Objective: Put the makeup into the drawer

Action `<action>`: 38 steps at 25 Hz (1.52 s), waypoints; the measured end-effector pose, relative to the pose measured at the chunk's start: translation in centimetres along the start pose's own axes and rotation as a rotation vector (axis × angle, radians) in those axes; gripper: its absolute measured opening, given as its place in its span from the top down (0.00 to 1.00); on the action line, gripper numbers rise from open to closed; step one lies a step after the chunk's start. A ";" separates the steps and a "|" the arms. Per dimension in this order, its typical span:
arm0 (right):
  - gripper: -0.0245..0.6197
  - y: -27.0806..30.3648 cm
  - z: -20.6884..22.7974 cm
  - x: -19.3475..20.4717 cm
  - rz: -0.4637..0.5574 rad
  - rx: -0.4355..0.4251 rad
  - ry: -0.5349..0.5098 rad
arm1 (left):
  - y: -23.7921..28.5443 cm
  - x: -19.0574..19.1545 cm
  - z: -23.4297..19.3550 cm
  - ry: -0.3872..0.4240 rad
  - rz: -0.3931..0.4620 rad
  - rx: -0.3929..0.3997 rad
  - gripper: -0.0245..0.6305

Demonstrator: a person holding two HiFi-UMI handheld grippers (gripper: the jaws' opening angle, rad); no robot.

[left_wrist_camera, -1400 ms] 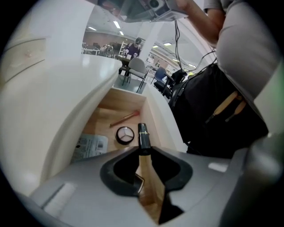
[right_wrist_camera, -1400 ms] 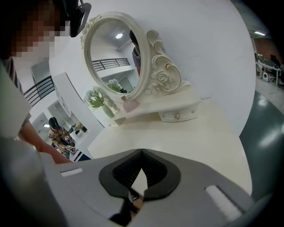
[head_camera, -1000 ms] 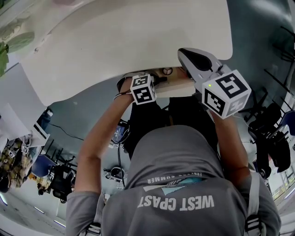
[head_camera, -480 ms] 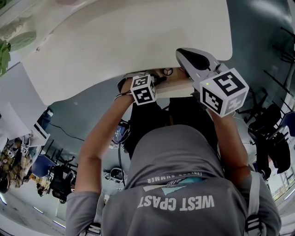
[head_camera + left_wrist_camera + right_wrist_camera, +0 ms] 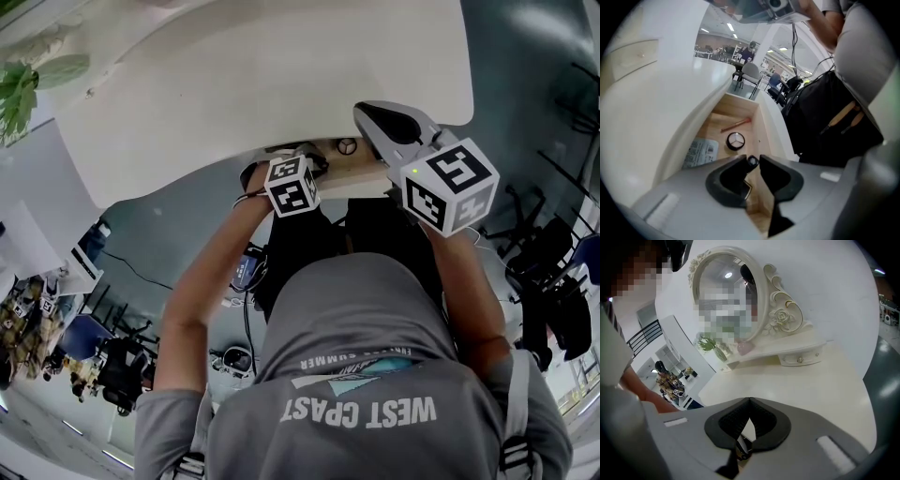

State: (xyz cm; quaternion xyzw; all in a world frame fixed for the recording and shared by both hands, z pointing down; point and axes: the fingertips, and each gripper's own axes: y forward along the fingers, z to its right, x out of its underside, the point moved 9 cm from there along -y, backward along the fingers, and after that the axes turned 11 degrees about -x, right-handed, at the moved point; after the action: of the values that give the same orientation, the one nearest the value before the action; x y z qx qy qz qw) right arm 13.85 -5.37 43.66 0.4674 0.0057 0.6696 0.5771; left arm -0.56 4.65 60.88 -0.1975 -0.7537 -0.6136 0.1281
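Observation:
The wooden drawer stands pulled out under the white table. On its floor lie a round black compact, a reddish pencil and a printed packet. My left gripper hangs just above the drawer's near end, its tips shut on a small round-ended black makeup stick. In the head view the left gripper reaches in at the drawer. My right gripper is shut with nothing between its tips, and in the head view the right gripper is over the table edge to the right.
An ornate oval mirror on a small shelf with knobbed drawers stands at the table's back, with a little plant beside it. A black bag is close to the drawer's right side. Office chairs stand farther off.

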 end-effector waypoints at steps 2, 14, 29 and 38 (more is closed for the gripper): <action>0.96 0.1 -0.4 0.0 -0.001 -0.004 -0.004 | -0.2 0.1 0.3 -0.011 0.006 0.001 0.83; 0.96 0.7 -0.9 1.8 -0.031 -0.019 0.016 | 1.4 -0.4 2.0 -0.103 0.069 0.053 0.83; 0.96 1.1 0.1 2.2 -0.051 -0.020 0.044 | 0.2 -0.2 -0.3 -0.155 0.072 0.008 0.79; 0.96 0.8 -0.9 0.6 -0.038 -0.026 0.006 | -4.3 -1.5 -0.5 -0.170 0.160 -0.090 0.79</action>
State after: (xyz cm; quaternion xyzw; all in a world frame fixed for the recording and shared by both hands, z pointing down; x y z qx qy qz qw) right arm 12.78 -4.73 43.95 0.4576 0.0076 0.6598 0.5960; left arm -1.19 3.21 56.59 -0.3139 -0.7153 -0.6158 0.1031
